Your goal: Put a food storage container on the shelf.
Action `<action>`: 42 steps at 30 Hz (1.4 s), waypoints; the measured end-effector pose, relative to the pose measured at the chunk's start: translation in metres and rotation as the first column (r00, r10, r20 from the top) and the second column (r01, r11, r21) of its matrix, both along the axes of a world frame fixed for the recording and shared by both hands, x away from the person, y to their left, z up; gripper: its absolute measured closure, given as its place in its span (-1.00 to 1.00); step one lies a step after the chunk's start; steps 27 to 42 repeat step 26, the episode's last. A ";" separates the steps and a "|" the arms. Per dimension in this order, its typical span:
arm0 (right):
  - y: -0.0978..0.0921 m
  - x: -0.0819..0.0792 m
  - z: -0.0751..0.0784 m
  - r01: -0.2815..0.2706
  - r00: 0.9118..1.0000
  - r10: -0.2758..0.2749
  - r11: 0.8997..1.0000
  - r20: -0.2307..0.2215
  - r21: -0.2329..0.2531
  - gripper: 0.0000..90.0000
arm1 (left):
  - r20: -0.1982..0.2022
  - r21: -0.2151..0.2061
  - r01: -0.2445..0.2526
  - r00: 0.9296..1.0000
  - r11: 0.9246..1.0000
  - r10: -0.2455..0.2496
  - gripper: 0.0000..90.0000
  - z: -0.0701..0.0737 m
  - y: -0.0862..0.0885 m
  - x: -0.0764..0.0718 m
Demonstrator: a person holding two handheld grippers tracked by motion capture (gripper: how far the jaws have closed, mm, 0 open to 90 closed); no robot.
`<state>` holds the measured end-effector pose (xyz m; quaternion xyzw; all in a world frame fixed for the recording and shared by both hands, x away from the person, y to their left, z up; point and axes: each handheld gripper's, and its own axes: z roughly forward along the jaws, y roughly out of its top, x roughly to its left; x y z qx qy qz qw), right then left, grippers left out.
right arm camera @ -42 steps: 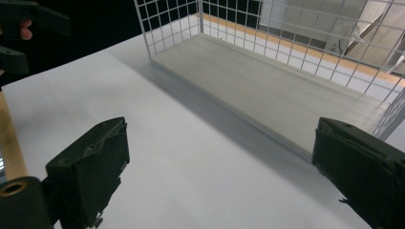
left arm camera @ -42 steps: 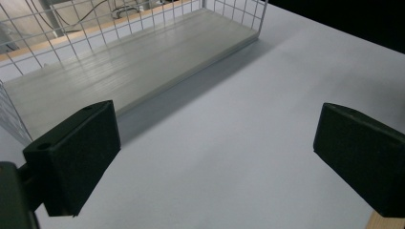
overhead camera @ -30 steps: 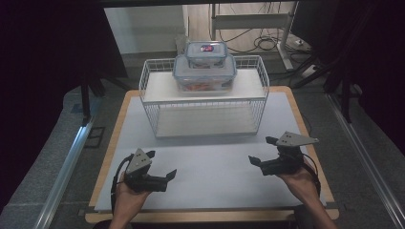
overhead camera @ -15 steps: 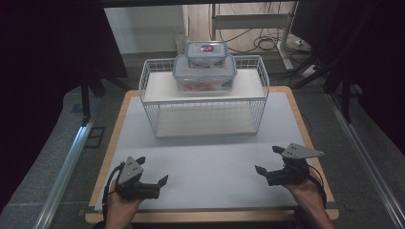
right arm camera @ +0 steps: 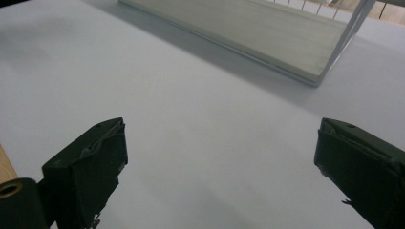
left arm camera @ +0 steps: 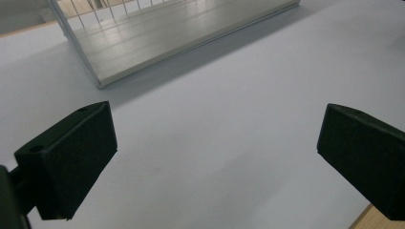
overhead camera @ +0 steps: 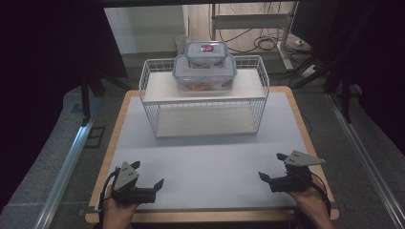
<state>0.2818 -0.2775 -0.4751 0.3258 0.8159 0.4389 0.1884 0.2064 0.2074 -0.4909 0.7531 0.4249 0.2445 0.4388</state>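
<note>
high view: grippers [overhead camera: 146, 174] near table edge [overhead camera: 200, 217]

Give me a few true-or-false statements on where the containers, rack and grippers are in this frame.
1. The small container sits on the large container. True.
2. Both containers rest on the table. False: they are on the top shelf of the wire rack.
3. The left gripper holds a container. False: it is open and empty.
4. The right gripper is open near the table's front edge. True.
</note>
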 end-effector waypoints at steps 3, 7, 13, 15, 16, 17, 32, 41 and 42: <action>-0.002 -0.001 -0.005 0.008 1.000 -0.008 1.000 -0.011 -0.009 -0.93 | -0.004 -0.001 -0.002 1.000 1.000 0.002 -1.00 -0.003 0.001 0.000; -0.004 -0.002 -0.011 0.013 1.000 -0.013 1.000 -0.024 -0.025 -0.94 | -0.010 0.001 -0.002 1.000 1.000 0.002 -1.00 -0.009 0.001 0.001; -0.004 -0.001 -0.018 0.013 0.999 -0.014 0.999 -0.034 -0.048 -0.94 | -0.033 0.018 -0.002 0.999 1.000 0.002 -1.00 -0.021 0.001 0.005; -0.004 0.000 -0.020 0.008 0.999 -0.011 0.999 -0.045 -0.054 -0.94 | -0.046 0.016 -0.001 0.999 1.000 0.001 -1.00 -0.025 0.001 0.006; -0.004 0.000 -0.022 0.008 0.999 -0.011 0.998 -0.049 -0.056 -0.94 | -0.056 0.014 0.000 0.998 1.000 0.000 -1.00 -0.027 0.001 0.007; -0.004 0.000 -0.024 0.005 0.998 -0.009 0.998 -0.058 -0.057 -0.94 | -0.067 0.011 0.000 0.998 1.000 0.001 -1.00 -0.029 0.002 0.008; -0.005 0.003 -0.027 0.000 0.997 -0.005 0.999 -0.082 -0.054 -0.94 | -0.108 0.024 0.004 0.994 1.000 -0.001 -1.00 -0.034 0.001 0.012; -0.005 0.003 -0.027 0.000 0.997 -0.005 0.999 -0.082 -0.054 -0.94 | -0.108 0.024 0.004 0.994 1.000 -0.001 -1.00 -0.034 0.001 0.012; -0.005 0.003 -0.027 0.000 0.997 -0.005 0.999 -0.082 -0.054 -0.94 | -0.108 0.024 0.004 0.994 1.000 -0.001 -1.00 -0.034 0.001 0.012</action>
